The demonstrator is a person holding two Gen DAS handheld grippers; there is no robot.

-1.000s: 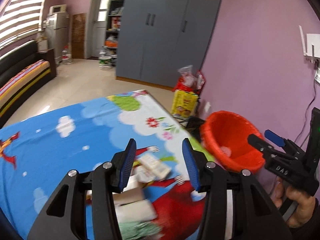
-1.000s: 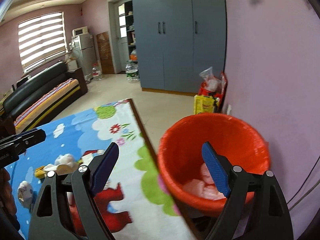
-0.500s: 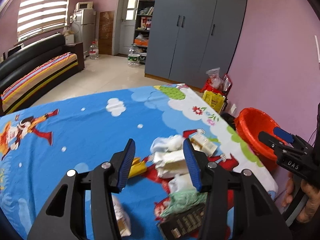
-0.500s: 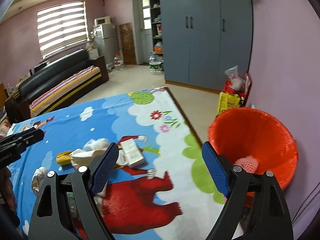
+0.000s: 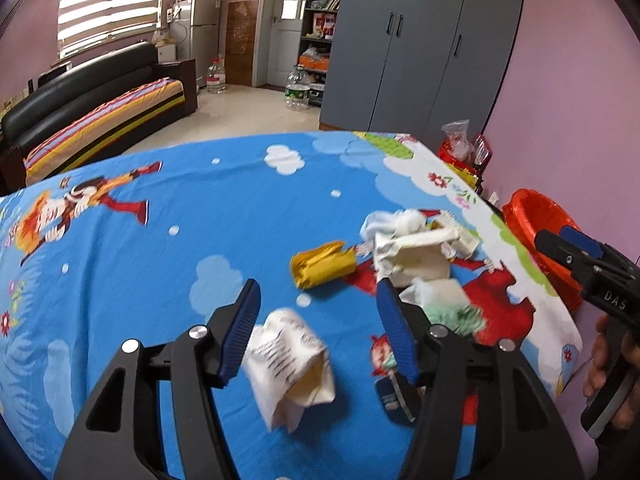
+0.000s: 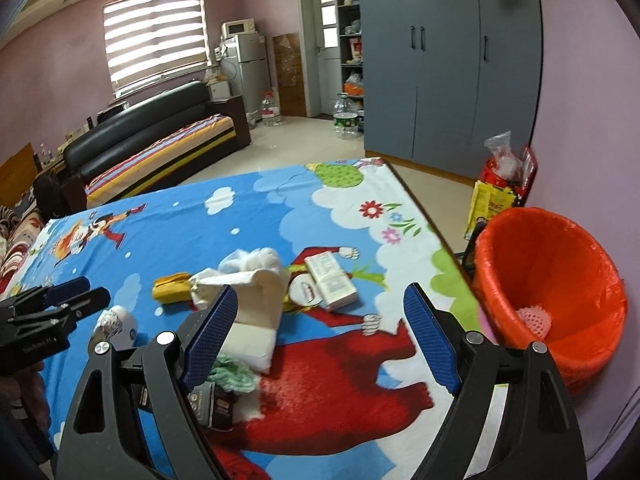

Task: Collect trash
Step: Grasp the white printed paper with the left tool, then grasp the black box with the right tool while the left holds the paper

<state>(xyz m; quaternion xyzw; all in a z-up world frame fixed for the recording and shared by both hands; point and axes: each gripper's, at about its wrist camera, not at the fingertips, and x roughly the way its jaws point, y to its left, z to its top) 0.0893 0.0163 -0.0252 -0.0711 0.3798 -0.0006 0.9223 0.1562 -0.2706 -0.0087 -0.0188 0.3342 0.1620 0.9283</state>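
Note:
Trash lies on a blue cartoon tablecloth (image 5: 200,216). My left gripper (image 5: 320,332) is open and empty above a crumpled white printed wrapper (image 5: 290,360). Beyond it lie a yellow wrapper (image 5: 322,264), white paper wads (image 5: 412,248) and a green crumpled piece (image 5: 456,314). My right gripper (image 6: 320,336) is open and empty over the table's right part, with the white paper pile (image 6: 256,284), a small white box (image 6: 330,280) and a dark packet (image 6: 212,402) before it. The orange bin (image 6: 552,292) stands off the table's right edge and holds a pink item (image 6: 534,318).
A grey wardrobe (image 6: 448,60) stands at the back, with bags (image 6: 500,184) on the floor beside the pink wall. A black sofa (image 6: 160,136) is at the left, with a fridge (image 6: 244,72) and water bottles behind it.
Both grippers have swung left, away from the bin and back over the table. The left one now hangs over the white printed wrapper. Both stay open.

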